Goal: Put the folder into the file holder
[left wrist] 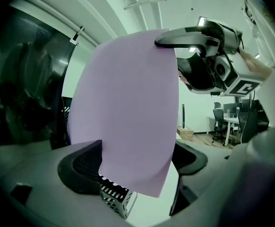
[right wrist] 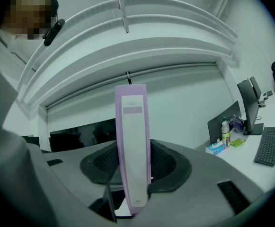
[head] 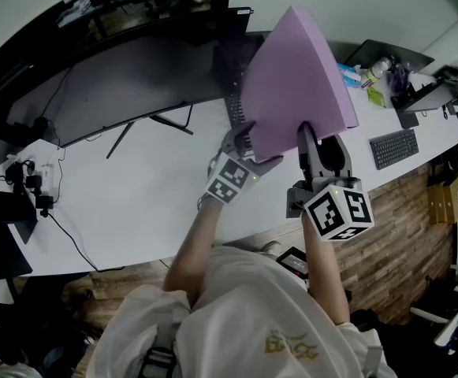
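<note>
A large purple folder (head: 292, 77) is held upright above the white desk (head: 134, 203) by both grippers. My left gripper (head: 247, 138) is shut on its lower left corner. In the left gripper view the folder's broad face (left wrist: 128, 108) fills the space between the jaws. My right gripper (head: 314, 142) is shut on the spine near the lower right corner; the labelled spine (right wrist: 132, 141) stands upright between its jaws. A black-and-white mesh file holder (left wrist: 114, 196) shows on the desk just below the folder's hanging corner. The head view does not show the holder.
A wide dark monitor (head: 134, 85) stands at the back left, with a keyboard (head: 232, 105) partly behind the folder. Another keyboard (head: 394, 148), a tissue box (head: 351, 75) and bottles (head: 377, 69) lie to the right. Cables and plugs (head: 24, 179) sit at the far left.
</note>
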Available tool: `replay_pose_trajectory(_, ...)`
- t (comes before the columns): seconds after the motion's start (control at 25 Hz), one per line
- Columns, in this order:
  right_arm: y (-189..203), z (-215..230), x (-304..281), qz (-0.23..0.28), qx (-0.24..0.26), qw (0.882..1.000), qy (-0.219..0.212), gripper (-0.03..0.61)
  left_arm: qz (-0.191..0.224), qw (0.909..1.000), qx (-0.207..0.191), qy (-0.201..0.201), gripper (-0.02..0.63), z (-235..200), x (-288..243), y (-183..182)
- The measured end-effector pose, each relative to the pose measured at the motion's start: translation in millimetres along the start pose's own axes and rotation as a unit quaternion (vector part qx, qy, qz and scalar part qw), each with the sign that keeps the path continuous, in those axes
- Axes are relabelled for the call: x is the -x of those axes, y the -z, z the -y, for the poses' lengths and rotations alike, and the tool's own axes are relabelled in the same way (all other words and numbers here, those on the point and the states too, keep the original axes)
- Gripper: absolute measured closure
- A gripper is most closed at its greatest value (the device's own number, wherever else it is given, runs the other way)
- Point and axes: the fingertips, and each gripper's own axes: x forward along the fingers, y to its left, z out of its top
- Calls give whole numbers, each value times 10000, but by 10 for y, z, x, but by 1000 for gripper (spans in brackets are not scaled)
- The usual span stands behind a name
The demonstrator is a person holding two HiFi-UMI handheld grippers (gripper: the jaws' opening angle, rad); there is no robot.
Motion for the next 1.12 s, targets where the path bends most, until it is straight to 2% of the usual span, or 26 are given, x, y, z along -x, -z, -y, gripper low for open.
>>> replay_pose_trajectory(0.56,178,-54,-286,-46,208,9998,61,383,-226,9997,135,7,156,-294,-76,172)
replay_pose_trajectory(1.12,215,-92,-426,8,489,9988,17,383,-203,9996,187,-18,156,-521,-189,180)
